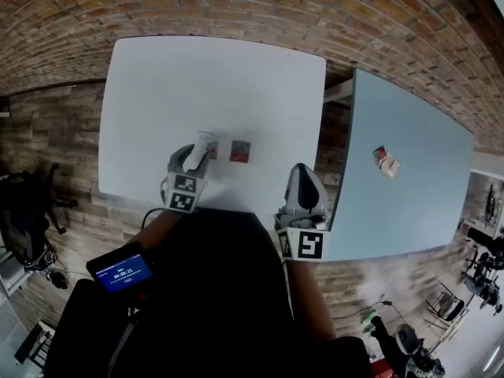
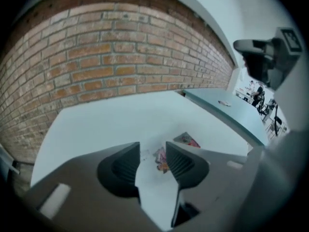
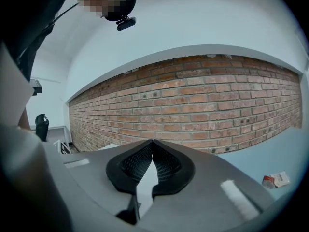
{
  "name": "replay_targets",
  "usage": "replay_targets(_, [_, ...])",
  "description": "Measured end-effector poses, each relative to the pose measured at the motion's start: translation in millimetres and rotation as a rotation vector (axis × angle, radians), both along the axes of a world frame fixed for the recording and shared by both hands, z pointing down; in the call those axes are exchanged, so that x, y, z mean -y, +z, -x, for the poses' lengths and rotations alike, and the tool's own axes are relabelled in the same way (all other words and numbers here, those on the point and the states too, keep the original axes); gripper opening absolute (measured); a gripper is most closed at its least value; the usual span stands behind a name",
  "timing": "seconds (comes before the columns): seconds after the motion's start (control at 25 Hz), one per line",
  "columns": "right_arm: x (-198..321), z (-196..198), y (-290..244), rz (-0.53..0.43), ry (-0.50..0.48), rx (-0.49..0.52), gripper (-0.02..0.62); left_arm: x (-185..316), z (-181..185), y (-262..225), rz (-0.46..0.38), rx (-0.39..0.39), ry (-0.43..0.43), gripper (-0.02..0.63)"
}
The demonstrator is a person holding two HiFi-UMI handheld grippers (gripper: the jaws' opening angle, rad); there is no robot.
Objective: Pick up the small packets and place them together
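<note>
On the white table [image 1: 197, 77] lie two small packets. One red-printed packet [image 1: 213, 150] [image 2: 161, 159] rests on the tabletop between the jaws of my left gripper [image 1: 205, 142] [image 2: 153, 146], close to the right jaw; a gap shows and the pads do not press it, so the gripper is open. The second packet [image 1: 240, 151] [image 2: 187, 140] lies just to the right, outside the jaws. Another packet [image 1: 386, 161] [image 3: 276, 180] lies on the blue-grey table [image 1: 409, 211]. My right gripper [image 1: 303, 181] [image 3: 152, 149] hangs shut and empty above the gap between the tables.
A brick wall [image 2: 111, 57] runs behind both tables. A narrow gap separates the white table from the blue-grey one. A black office chair [image 1: 24, 211] stands at the left. A small screen device [image 1: 122, 272] sits near the person's left arm.
</note>
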State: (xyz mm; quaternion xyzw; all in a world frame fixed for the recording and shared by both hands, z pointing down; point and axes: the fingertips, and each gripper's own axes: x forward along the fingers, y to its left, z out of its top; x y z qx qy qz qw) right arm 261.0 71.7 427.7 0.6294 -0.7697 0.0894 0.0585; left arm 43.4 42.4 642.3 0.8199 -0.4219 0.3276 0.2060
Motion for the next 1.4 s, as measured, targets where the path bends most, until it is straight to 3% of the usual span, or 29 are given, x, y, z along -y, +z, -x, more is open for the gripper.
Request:
replay_targets(0.04, [0,5,1,0.004,-0.021,0.008,0.003,2,-1,-19,-0.069,-0.028,0.02,0.118])
replay_targets(0.08, [1,12,1,0.006,-0.047,0.018,0.003,4,1,-39,-0.132,-0.053,0.028,0.006])
replay_targets(0.2, [3,35,-4,-0.006,-0.114,0.067,0.003,13,15,-90,-0.267,-0.092,-0.01,0.0])
replay_targets(0.36, [4,70,-12,-0.025,-0.145,0.085,0.003,24,41,-155,-0.38,-0.228,-0.095,0.0])
replay_targets(0.52, [-1,108,-27,-0.063,-0.181,0.067,0.002,24,66,-200,-0.474,-0.332,-0.112,0.0])
replay_targets(0.76, [-20,143,-46,-0.058,-0.139,0.062,0.002,13,98,-255,-0.628,-0.358,-0.123,0.0])
replay_targets(0.92, [-34,158,-64,-0.077,-0.104,0.036,0.002,0,112,-262,-0.603,-0.404,-0.129,0.0])
replay_targets(1.12, [-48,167,-65,-0.098,-0.104,-0.027,0.002,-15,94,-277,-0.624,-0.479,-0.073,0.0])
replay_targets(1.4, [-49,175,-76,-0.15,-0.167,-0.048,0.0,-23,86,-297,-0.675,-0.466,-0.084,0.0])
